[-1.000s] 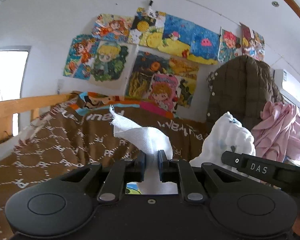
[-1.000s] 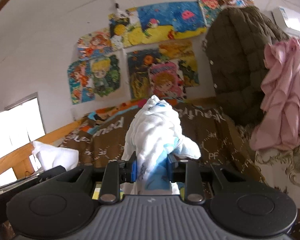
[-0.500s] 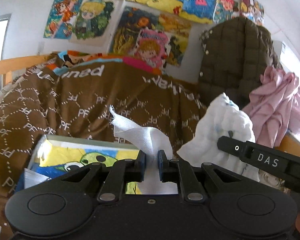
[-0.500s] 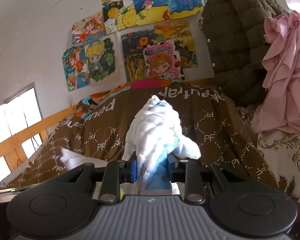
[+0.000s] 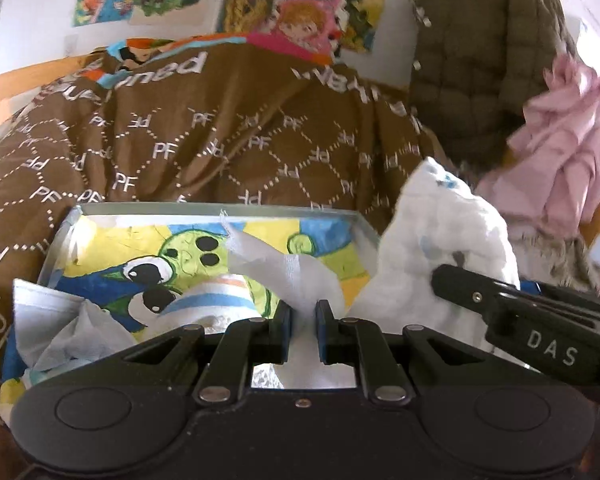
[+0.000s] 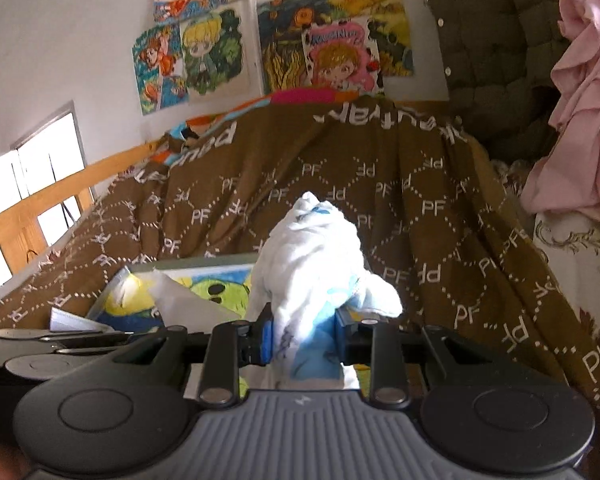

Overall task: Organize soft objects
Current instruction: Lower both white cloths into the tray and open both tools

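The left gripper [image 5: 302,334] is clamped on a thin white gauze cloth [image 5: 288,276], its jaws nearly together with the fabric pinched between them; the cloth's lower part drops behind the gripper body and is cut off from view. The right gripper [image 6: 304,338] is clamped on a thicker white quilted cloth with blue print [image 6: 312,264], which bulges above its blue-padded jaws; what the blue print depicts cannot be made out. In the left wrist view that bundle sits to the right of the left jaws, and the right gripper's side arm there reads "DAS".

Just ahead of and below both grippers lies a shallow box lined with a yellow, green and blue cartoon picture [image 5: 148,248]; its near half is hidden by the grippers. A striped white, blue and orange cloth [image 5: 216,300] and crumpled pale fabric [image 5: 76,332] lie in it.

Beyond it, a brown bedspread [image 6: 420,184] repeats "PF"; larger lettering at its top is upside down and only partly legible.
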Tool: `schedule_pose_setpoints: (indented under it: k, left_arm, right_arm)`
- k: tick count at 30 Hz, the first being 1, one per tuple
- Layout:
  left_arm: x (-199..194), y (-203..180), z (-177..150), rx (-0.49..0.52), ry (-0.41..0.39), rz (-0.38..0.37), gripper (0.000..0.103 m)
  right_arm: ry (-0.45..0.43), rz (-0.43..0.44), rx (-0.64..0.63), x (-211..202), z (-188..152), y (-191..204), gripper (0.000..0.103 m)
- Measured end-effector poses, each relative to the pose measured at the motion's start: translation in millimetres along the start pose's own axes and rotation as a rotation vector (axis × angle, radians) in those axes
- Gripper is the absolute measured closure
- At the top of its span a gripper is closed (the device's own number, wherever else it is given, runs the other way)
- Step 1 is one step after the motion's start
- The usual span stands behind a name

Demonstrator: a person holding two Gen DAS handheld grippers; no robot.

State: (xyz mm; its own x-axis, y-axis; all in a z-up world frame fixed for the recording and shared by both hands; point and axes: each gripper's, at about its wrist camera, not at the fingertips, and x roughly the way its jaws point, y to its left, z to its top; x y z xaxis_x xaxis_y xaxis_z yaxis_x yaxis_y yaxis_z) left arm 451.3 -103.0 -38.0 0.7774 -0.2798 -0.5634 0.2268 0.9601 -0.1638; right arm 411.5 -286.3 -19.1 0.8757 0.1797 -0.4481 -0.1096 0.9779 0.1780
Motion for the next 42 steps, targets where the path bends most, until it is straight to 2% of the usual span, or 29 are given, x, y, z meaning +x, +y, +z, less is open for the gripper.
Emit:
schedule_pose_setpoints:
  k: [4,12,27,31,33,35,38,42]
  left_arm:
    - [9.8,-4.9,-3.1,0.045,0.041,0.017,0.089]
    - [17.5,0.8,-8.3,0.042,0.085,0.036,0.089]
    - [27.6,-3.9,-12.3,0.080,0.134,0.035,0.087]
    - [27.8,-3.2,-12.9,0.077,0.137,0.045,0.082]
    - [26.2,-2.8,-12.2,0.071,0.134,0.048,0.076]
    - [23.7,-2.2,-11.1,0.066,0.130,0.058,0.062]
    - [17.3,-0.3,-10.2,0.059,0.114,0.068,0.049]
    - [4.9,1.5,-8.1,0.054,0.084,0.085,0.036]
  right_arm:
    - [0.035,0.001,0.018,7.6,-5.1,-5.4,0.071]
    - [0.099,-0.007,0.019,24.5,-13.5,-11.3,0.070]
    - [0.130,-0.014,0.019,33.0,-16.9,-13.5,0.060]
    - [0.120,-0.016,0.016,31.1,-15.5,-15.2,0.050]
    - [0.115,-0.021,0.011,29.6,-13.9,-15.8,0.043]
    - [0.101,-0.028,0.006,26.7,-12.2,-16.8,0.037]
    - [0.076,-0.030,0.008,20.7,-8.5,-19.1,0.028]
    - [0.034,-0.027,0.003,10.6,-2.7,-19.9,0.017]
